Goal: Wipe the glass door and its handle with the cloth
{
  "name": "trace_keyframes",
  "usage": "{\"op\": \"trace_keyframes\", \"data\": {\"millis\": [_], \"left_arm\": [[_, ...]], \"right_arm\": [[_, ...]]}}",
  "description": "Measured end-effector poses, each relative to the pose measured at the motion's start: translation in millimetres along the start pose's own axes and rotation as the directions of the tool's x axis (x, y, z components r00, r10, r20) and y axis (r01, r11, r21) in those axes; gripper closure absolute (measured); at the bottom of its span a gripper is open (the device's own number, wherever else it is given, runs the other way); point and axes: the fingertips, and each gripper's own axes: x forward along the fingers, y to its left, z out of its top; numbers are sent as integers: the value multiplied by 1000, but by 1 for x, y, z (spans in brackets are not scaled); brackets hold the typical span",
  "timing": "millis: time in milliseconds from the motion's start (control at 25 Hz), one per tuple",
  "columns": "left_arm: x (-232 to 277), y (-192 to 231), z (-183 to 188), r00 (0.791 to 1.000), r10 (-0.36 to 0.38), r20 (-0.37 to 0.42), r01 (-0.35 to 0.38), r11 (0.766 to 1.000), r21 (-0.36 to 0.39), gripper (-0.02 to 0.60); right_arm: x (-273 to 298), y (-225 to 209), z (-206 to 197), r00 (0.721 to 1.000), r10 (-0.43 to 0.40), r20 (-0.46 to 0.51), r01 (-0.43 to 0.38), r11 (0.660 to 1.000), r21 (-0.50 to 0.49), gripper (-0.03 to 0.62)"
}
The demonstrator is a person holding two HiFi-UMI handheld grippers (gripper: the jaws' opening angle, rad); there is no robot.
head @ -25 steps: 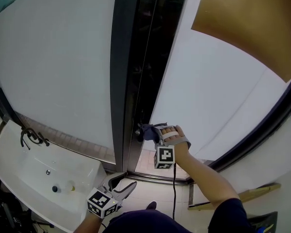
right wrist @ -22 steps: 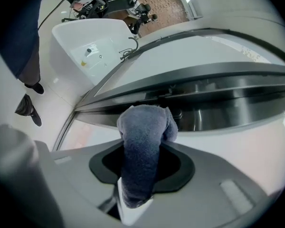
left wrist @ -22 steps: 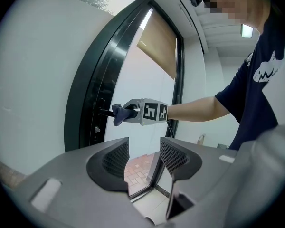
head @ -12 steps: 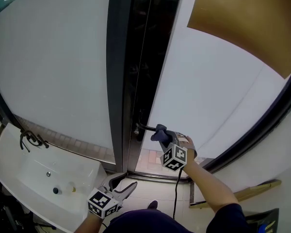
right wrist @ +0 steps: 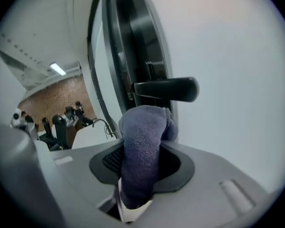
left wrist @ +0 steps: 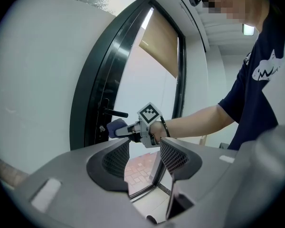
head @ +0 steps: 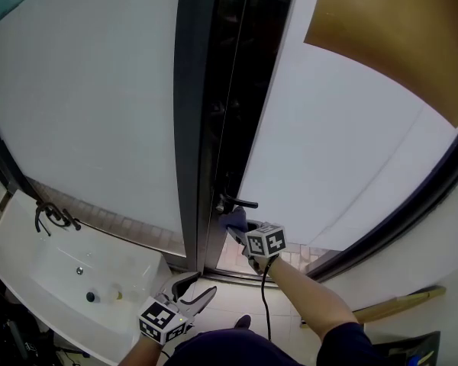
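Note:
The frosted glass door [head: 328, 151] stands at the right of a dark frame [head: 206, 128]. Its black lever handle [head: 240, 203] juts out level; it also shows as the handle [right wrist: 166, 89] and the handle [left wrist: 115, 113]. My right gripper [head: 237, 227] sits just under the handle, shut on a bunched blue-grey cloth [head: 230, 219]. In the right gripper view the cloth [right wrist: 140, 170] stands up between the jaws of the right gripper [right wrist: 143, 144], its top close below the lever. My left gripper [head: 195, 287] hangs low near my body, open and empty, with the left gripper [left wrist: 143, 148] aimed at the door.
A white washbasin [head: 38, 280] with a black tap [head: 49, 216] is at the lower left. A brown blind [head: 397, 44] covers the glass at the upper right. A wooden strip [head: 401, 303] lies on the floor at the right.
My right gripper has rolled over and dropped with the cloth from handle height to just below the lever. The left gripper has stayed where it was.

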Motion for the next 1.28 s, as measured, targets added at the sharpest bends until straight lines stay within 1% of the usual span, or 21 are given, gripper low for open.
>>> {"op": "trace_keyframes", "data": {"millis": [80, 200, 440, 640, 920, 1120, 1280], "left_arm": [[0, 1, -1, 1000, 6, -3, -6, 1000, 2, 380], [-1, 4, -4, 1000, 20, -12, -20, 1000, -6, 382], [-2, 11, -7, 999, 39, -21, -39, 999, -14, 382], [-1, 14, -7, 999, 41, -23, -41, 999, -15, 382], [6, 15, -4, 999, 23, -26, -23, 1000, -8, 382], [12, 13, -2, 1000, 1, -30, -1, 1000, 1, 382], [14, 12, -1, 1000, -8, -26, 9, 1000, 14, 382]], "right_arm": [[11, 6, 17, 998, 23, 58, -26, 998, 61, 454], [22, 10, 41, 990, 33, 134, -47, 994, 101, 454], [38, 4, 56, 979, 6, 205, -45, 981, 187, 454], [33, -1, 62, 962, 5, 273, -52, 985, 167, 457], [9, -8, 57, 942, 20, 335, -95, 973, 211, 459], [-13, -19, 53, 938, 5, 346, -76, 979, 191, 461], [-31, -31, 49, 932, -22, 363, -57, 977, 207, 461]]}}
